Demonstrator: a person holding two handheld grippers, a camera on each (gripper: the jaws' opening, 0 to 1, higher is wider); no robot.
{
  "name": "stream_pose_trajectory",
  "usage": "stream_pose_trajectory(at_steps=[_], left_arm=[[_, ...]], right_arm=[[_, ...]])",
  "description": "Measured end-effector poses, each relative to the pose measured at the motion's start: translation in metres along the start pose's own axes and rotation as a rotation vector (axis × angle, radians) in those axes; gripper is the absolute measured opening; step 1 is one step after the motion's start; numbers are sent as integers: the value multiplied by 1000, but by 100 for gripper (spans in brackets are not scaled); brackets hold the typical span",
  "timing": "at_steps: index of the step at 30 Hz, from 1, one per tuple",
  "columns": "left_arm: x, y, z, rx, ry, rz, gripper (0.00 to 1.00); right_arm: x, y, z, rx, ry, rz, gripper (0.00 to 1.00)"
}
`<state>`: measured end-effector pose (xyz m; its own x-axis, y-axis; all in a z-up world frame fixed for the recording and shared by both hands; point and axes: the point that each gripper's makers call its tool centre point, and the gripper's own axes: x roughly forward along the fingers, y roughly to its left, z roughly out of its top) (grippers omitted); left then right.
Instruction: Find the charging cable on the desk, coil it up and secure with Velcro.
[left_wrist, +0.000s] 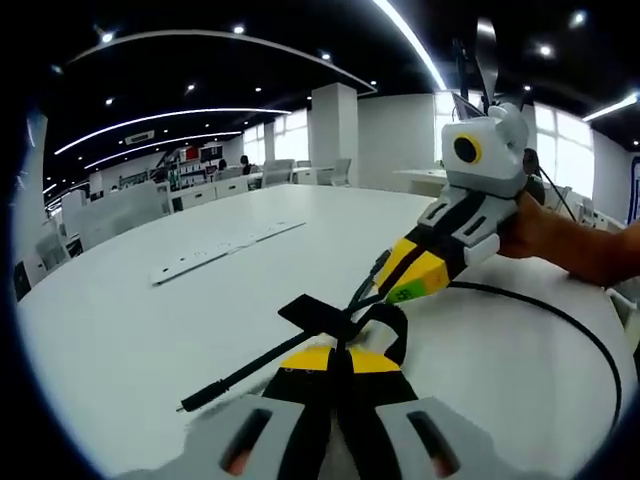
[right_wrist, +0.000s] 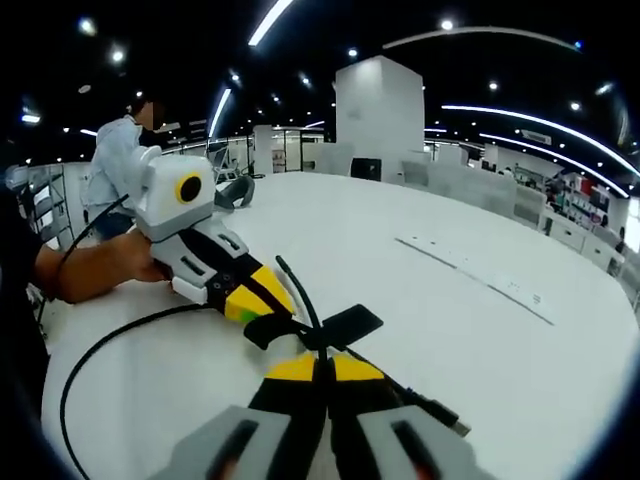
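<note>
Left gripper view: the left gripper (left_wrist: 338, 362) has its jaws pressed together on the cable (left_wrist: 560, 320), pinching it right at the tips, just beside the black Velcro strap (left_wrist: 312, 314) that lies flat on the desk (left_wrist: 150, 330) ahead of the jaws. The right gripper (left_wrist: 385, 292) comes in from the right and ahead, its tips meeting the same spot, also clamped on the cable. A person's hand (left_wrist: 545, 235) holds it. From the pinch point one short tail runs out to the left of the jaws and ends in a plug (left_wrist: 195, 401) lying on the desk. The long run sweeps away to the right in a wide loop on the tabletop. A white strip (left_wrist: 225, 250) lies well ahead, far from the work.

Right gripper view: the right gripper (right_wrist: 318, 372) is closed on the cable (right_wrist: 85, 365), with the strap (right_wrist: 345, 325) just beyond its tips. The left gripper (right_wrist: 262, 315) enters from the left, tips touching the same place. The loop curves off to the left; the plug (right_wrist: 450, 420) lies near, to the right of the jaws.

Handling, judged: thin, light, limp cable, holds a lazy curve but no stiffness; smooth jacket likely to slide through flat jaws. Strap soft and floppy. Best hold is close to the strap, one gripper anchoring there, the other taking the loose run further out to gather loops. Not yet coiled.
</note>
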<state>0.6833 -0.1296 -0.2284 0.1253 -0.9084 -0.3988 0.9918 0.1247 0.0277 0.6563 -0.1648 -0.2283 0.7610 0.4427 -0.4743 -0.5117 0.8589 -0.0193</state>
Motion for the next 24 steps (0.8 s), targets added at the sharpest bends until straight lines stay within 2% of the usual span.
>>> stream_pose_trajectory(at_steps=[18, 24], left_arm=[[3, -1, -4, 29, -2, -9, 4], [4, -7, -2, 26, -20, -47, 4]], right_arm=[[8, 1, -3, -37, 9, 7, 4], [9, 2, -3, -41, 10, 8, 4]])
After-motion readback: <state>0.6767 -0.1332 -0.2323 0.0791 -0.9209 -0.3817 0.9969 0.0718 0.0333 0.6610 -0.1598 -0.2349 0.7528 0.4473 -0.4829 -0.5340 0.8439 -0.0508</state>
